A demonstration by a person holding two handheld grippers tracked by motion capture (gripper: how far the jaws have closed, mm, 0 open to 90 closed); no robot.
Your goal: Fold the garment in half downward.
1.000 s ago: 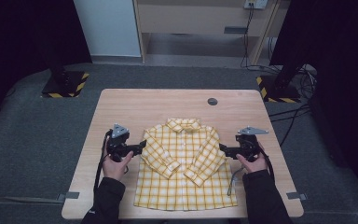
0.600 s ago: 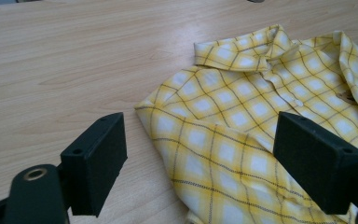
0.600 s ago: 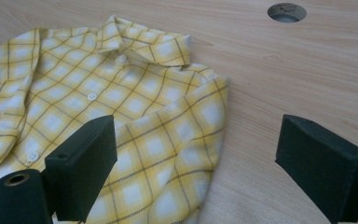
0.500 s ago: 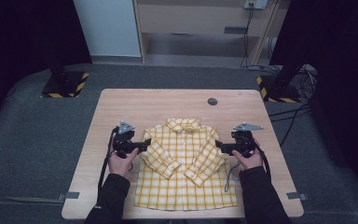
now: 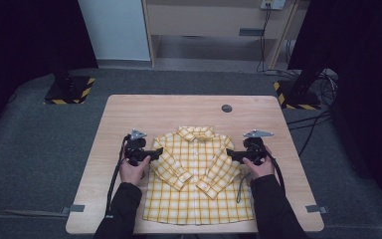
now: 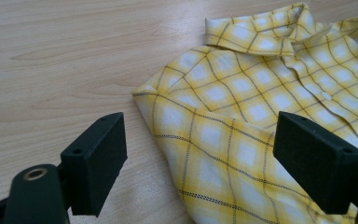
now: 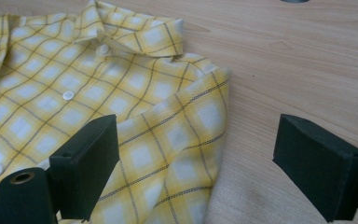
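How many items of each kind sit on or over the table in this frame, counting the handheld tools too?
Yellow plaid shirt: 1
Handheld tools, left tool and right tool: 2
Dark round disc set in the table: 1
Total: 4

Since the earlier pictures both hands have slid inward toward the yellow checked shirt (image 5: 198,177). The left gripper (image 5: 155,152) now reaches the shirt's left shoulder, and the right gripper (image 5: 230,156) its right shoulder. Both seem slightly lower, though the high view makes that hard to judge.
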